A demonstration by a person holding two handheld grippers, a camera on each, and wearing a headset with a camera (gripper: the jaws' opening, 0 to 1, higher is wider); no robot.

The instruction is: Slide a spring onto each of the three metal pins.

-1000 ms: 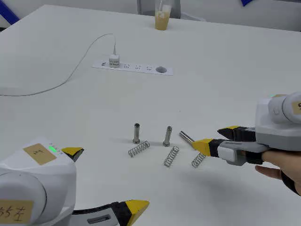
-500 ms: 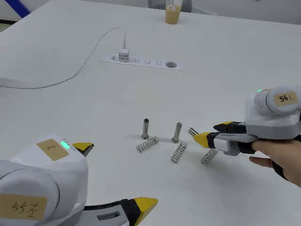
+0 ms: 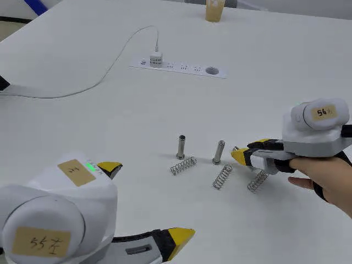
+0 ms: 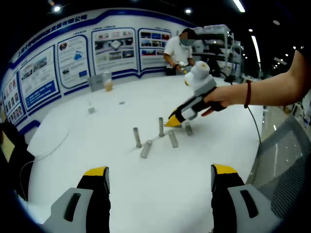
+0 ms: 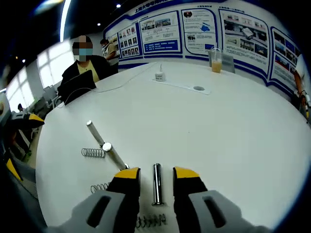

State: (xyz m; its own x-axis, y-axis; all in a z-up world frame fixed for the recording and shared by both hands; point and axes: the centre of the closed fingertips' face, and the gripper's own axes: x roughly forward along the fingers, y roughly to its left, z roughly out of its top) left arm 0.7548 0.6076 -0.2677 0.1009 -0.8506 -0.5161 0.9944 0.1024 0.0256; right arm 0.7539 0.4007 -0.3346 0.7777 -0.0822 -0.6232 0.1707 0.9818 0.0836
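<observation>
While your R gripper (image 5: pixel 156 171) straddles lying pin (image 5: pixel 156 188) on table (image 5: pixel 233 131), fingers spread w/ nothing pinched; your L gripper (image 4: pixel 159 171) fingers wide apart too.

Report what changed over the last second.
The right gripper moved in toward the pins and now straddles the third pin, jaws open, not gripping it. Nothing was taken hold of or let go. The other two pins, the three springs and the open left gripper stayed put.

Bright, even overhead light; soft shadows; sharp focus (gripper views bend at edges).
</observation>
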